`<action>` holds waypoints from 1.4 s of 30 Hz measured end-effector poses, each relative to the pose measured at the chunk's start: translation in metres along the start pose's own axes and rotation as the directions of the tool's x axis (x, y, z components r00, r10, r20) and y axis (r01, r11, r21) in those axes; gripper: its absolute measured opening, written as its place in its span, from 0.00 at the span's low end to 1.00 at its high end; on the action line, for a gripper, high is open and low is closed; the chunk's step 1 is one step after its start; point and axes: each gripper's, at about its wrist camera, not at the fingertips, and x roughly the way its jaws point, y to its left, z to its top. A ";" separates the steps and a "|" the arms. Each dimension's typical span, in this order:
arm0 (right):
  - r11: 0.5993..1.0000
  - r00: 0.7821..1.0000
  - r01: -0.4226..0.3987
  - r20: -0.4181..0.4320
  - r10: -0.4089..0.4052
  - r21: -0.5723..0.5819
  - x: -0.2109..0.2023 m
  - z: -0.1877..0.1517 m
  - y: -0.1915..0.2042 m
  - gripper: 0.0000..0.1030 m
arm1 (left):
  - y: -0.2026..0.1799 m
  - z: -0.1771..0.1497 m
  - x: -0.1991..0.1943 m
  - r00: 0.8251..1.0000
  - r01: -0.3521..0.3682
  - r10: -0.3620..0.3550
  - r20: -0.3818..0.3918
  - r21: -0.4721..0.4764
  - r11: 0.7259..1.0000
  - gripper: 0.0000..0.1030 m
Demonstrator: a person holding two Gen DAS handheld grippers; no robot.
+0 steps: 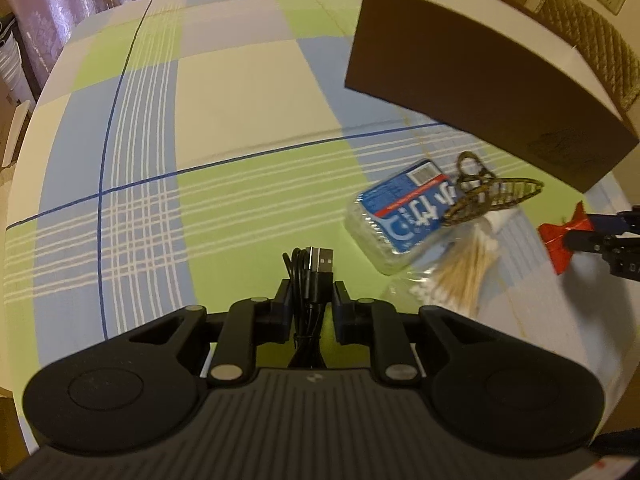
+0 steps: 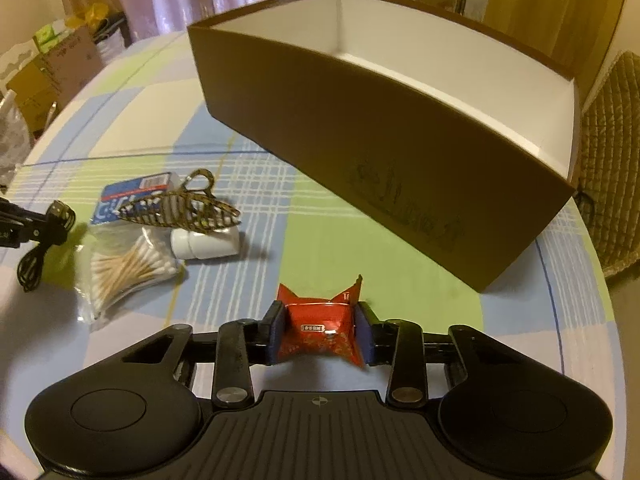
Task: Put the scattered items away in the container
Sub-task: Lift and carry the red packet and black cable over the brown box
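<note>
My left gripper [image 1: 311, 298] is shut on a coiled black USB cable [image 1: 310, 280], held above the checked tablecloth. My right gripper [image 2: 320, 322] is shut on a red snack packet [image 2: 320, 326], lifted just in front of the brown box [image 2: 360, 120], whose white inside shows nothing in it. From the left wrist view the red packet [image 1: 564, 236] appears at the far right, and the brown box [image 1: 460, 68] stands at the upper right. Left on the cloth are a blue tissue pack [image 1: 396, 216], a brown hair claw [image 1: 488, 192], a bag of cotton swabs [image 2: 128, 268] and a small white bottle [image 2: 206, 244].
The round table's checked cloth [image 1: 240, 100] spreads wide to the left. A woven chair back [image 2: 612, 152] stands right of the box. Cardboard boxes [image 2: 52, 68] and curtains lie beyond the table's far-left edge.
</note>
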 end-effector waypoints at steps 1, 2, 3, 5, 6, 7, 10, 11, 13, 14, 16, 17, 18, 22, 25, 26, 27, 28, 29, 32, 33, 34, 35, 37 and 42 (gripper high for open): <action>1.000 1.000 -0.002 -0.002 0.002 -0.005 -0.001 0.000 0.001 0.32 | -0.001 -0.001 -0.001 1.000 0.004 -0.004 0.004 0.002 1.000 0.15; 1.000 1.000 -0.006 -0.005 0.006 -0.008 -0.001 0.000 0.001 0.32 | -0.003 -0.002 -0.001 1.000 0.005 -0.005 0.002 0.003 1.000 0.15; 1.000 1.000 -0.019 -0.012 0.019 -0.006 0.000 0.000 0.001 0.33 | -0.003 -0.004 0.001 1.000 0.005 -0.005 -0.006 0.005 1.000 0.15; 1.000 0.999 -0.029 -0.017 0.029 0.012 0.000 -0.002 0.001 0.33 | -0.006 -0.007 0.004 1.000 -0.003 0.003 -0.021 0.014 1.000 0.15; 0.999 0.999 -0.034 -0.023 0.035 0.014 0.000 -0.003 0.001 0.36 | -0.007 -0.009 0.006 1.000 -0.004 0.004 -0.029 0.017 1.000 0.15; 0.999 0.999 -0.042 -0.026 0.042 0.020 0.001 -0.004 0.001 0.38 | -0.008 -0.010 0.008 0.999 0.000 0.001 -0.037 0.017 1.000 0.15; 0.999 0.999 -0.038 -0.037 0.039 0.032 0.001 -0.005 -0.001 0.56 | -0.010 -0.014 0.010 0.999 -0.006 0.007 -0.040 0.018 1.000 0.15; 0.999 0.999 -0.041 -0.033 0.042 0.020 0.000 -0.006 -0.001 0.61 | -0.011 -0.014 0.010 0.999 -0.008 0.008 -0.040 0.015 1.000 0.15; 0.998 0.998 -0.058 -0.016 0.057 -0.014 -0.005 -0.007 -0.003 0.62 | -0.010 -0.014 0.010 0.999 -0.006 0.006 -0.040 0.008 1.000 0.15; 0.996 0.997 -0.076 -0.012 0.076 -0.043 -0.007 -0.007 -0.005 0.62 | -0.009 -0.014 0.010 0.999 -0.006 0.006 -0.040 0.007 1.000 0.15; 0.985 0.995 -0.102 -0.004 0.103 -0.142 -0.012 -0.008 -0.007 0.62 | -0.009 -0.014 0.010 0.999 -0.010 0.010 -0.041 0.007 1.000 0.15; 0.970 0.994 -0.109 -0.006 0.111 -0.217 -0.014 -0.009 -0.007 0.62 | -0.008 -0.014 0.010 0.999 -0.011 0.011 -0.042 0.006 1.000 0.15; 0.951 0.992 -0.119 -0.008 0.122 -0.285 -0.015 -0.010 -0.007 0.62 | -0.008 -0.014 0.010 0.999 -0.011 0.011 -0.042 0.004 1.000 0.15; 0.841 0.985 -0.165 -0.048 0.164 -0.516 -0.012 -0.018 -0.007 0.62 | -0.007 -0.015 0.008 0.999 -0.018 0.018 -0.044 -0.003 1.000 0.15; 0.736 0.982 -0.175 -0.063 0.178 -0.654 -0.007 -0.023 -0.003 0.57 | -0.006 -0.016 0.006 0.999 -0.024 0.023 -0.048 -0.010 1.000 0.15; 0.708 0.982 -0.176 -0.066 0.179 -0.684 -0.005 -0.023 -0.003 0.53 | -0.006 -0.017 0.006 0.998 -0.026 0.025 -0.050 -0.012 1.000 0.15; 0.678 0.979 -0.187 -0.080 0.186 -0.711 -0.002 -0.023 -0.002 0.48 | -0.006 -0.018 0.005 0.998 -0.028 0.027 -0.052 -0.014 0.999 0.15; 0.654 0.977 -0.200 -0.094 0.193 -0.730 0.001 -0.022 -0.001 0.46 | -0.005 -0.018 0.004 0.998 -0.030 0.029 -0.053 -0.016 0.999 0.15; 0.637 0.974 -0.214 -0.110 0.200 -0.740 0.005 -0.021 -0.002 0.43 | -0.005 -0.019 0.003 0.998 -0.032 0.031 -0.055 -0.019 0.999 0.15; 0.613 0.959 -0.278 -0.179 0.219 -0.740 0.016 -0.018 -0.003 0.33 | -0.004 -0.022 0.001 0.998 -0.039 0.037 -0.060 -0.029 0.999 0.15; 0.619 0.955 -0.295 -0.199 0.222 -0.728 0.020 -0.017 -0.004 0.30 | -0.004 -0.023 0.001 0.997 -0.041 0.039 -0.061 -0.032 0.999 0.15; 0.634 0.950 -0.309 -0.205 0.234 -0.709 0.020 -0.015 -0.005 0.29 | -0.003 -0.023 0.000 0.997 -0.042 0.040 -0.062 -0.037 0.998 0.15; 0.657 0.948 -0.316 -0.211 0.237 -0.684 0.021 -0.014 -0.006 0.28 | -0.003 -0.024 0.000 0.997 -0.043 0.041 -0.062 -0.042 0.998 0.15; 0.698 0.950 -0.313 -0.206 0.235 -0.644 0.021 -0.013 -0.006 0.27 | -0.003 -0.024 0.000 0.997 -0.045 0.042 -0.061 -0.050 0.998 0.15; 0.823 0.958 -0.284 -0.173 0.227 -0.492 0.020 -0.014 -0.003 0.24 | -0.005 -0.020 0.003 0.997 -0.053 0.050 -0.055 -0.046 0.998 0.15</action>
